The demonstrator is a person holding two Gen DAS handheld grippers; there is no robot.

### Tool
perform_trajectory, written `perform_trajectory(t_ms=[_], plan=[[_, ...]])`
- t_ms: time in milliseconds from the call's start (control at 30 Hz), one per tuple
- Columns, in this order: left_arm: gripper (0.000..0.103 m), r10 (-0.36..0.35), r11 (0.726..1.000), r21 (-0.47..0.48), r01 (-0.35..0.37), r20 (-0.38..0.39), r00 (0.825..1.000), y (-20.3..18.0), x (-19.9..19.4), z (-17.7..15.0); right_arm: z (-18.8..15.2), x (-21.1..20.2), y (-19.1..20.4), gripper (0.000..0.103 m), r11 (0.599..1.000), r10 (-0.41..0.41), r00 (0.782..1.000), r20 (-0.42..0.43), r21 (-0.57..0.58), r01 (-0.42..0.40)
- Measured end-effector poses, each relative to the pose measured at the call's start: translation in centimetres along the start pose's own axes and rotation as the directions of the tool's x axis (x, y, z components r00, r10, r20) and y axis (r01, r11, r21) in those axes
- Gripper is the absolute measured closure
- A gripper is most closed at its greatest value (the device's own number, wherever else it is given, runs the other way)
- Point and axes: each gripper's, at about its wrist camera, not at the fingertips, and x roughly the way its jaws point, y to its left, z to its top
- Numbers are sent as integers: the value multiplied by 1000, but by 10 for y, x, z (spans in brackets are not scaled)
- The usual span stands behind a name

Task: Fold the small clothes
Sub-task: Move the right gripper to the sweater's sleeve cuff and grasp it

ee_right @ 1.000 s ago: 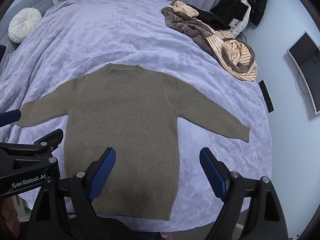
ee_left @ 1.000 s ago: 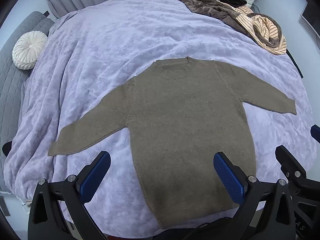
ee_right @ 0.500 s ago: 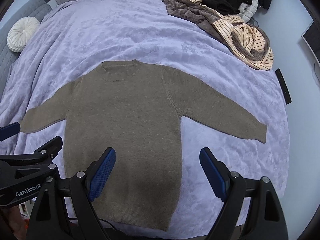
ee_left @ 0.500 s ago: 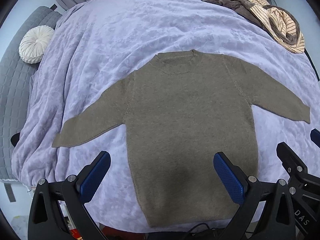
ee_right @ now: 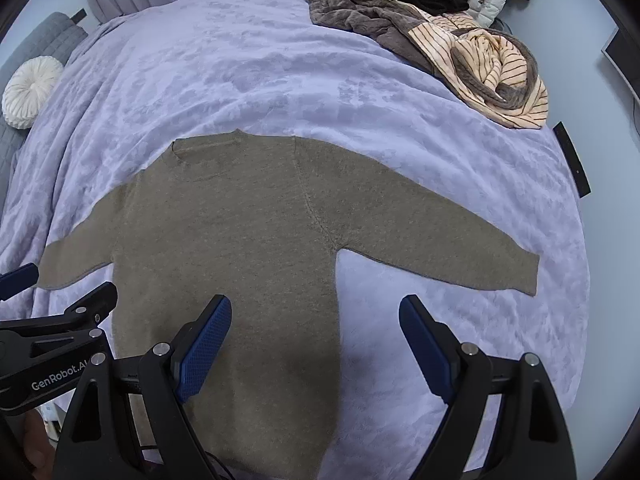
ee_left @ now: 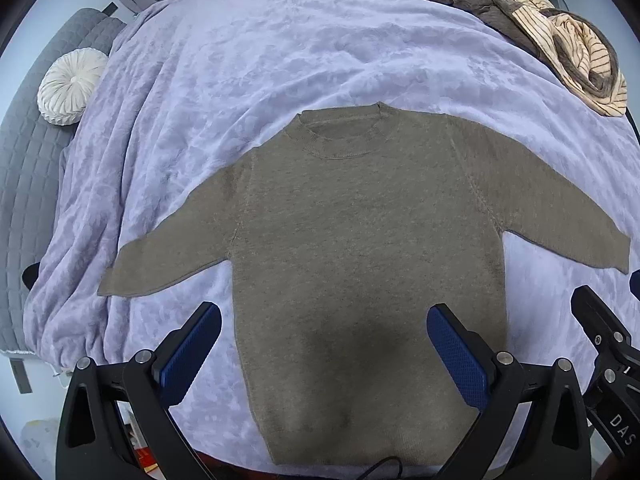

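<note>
Sweater point(ee_left: 360, 248), olive-brown knit with a crew neck, lay flat and unfolded on the lavender blanket point(ee_left: 248, 64), neck at 12 o'clock, hem at 6 o'clock at the near bed edge, both sleeves spread out toward 9 and 3 o'clock. Same sweater point(ee_right: 224, 240) in the right wrist view: its right sleeve ran out to about 3 o'clock, cuff flat on the blanket point(ee_right: 320, 80). Left gripper point(ee_left: 322, 344) hovered over the lower body of the sweater, jaws spread wide, blue pads point(ee_left: 192, 354) apart and pinching nothing; one pad sat over blanket just left of the sweater's side edge, the other over the knit. Right gripper point(ee_right: 318, 348) was likewise wide apart and empty, its left pad over the sweater body, its right pad over bare blanket below the sleeve. Could not tell whether either gripper touched the fabric. Each gripper showed at the edge of the other's view: right one at 4 o'clock from the left camera, left one at 8 o'clock from the right camera. Clothes pile point(ee_right: 472, 52), brown fleece and cream striped pieces, sat at 1 o'clock on the far right of the bed, well apart from the sweater. Round white cushion point(ee_left: 70, 86) rested at 10 o'clock on a grey quilted surface point(ee_left: 28, 184) beside the blanket. Dark narrow bar point(ee_right: 573, 159) lay at 3 o'clock just off the blanket edge.
</note>
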Motion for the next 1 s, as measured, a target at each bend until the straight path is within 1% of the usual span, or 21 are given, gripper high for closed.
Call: perform_trajectory(t_ms=[200,433,567,700,1000], plan=[[0,6,1000,3,-6,-4,1000,-21,10,11,12,10,-20,15,1000,0,1000,11,23,0],[0,0,999,32,0,6,1000,-57,14,23,17,27,-55,15,998,-28,1000,9,64,28],[0,-2,998,59,1,16,1000,-85,17,30,14,38,-81,15,995,-37,999,-2,96,37],[0,-22,997,71,21,10,1000,-109,22,34,10,48,-107,15,991,-52,999,-11,121,53],[0,-29,993,115,26,19,999,-168,31,44,0,68,-167,15,980,-92,996,-20,177,95]])
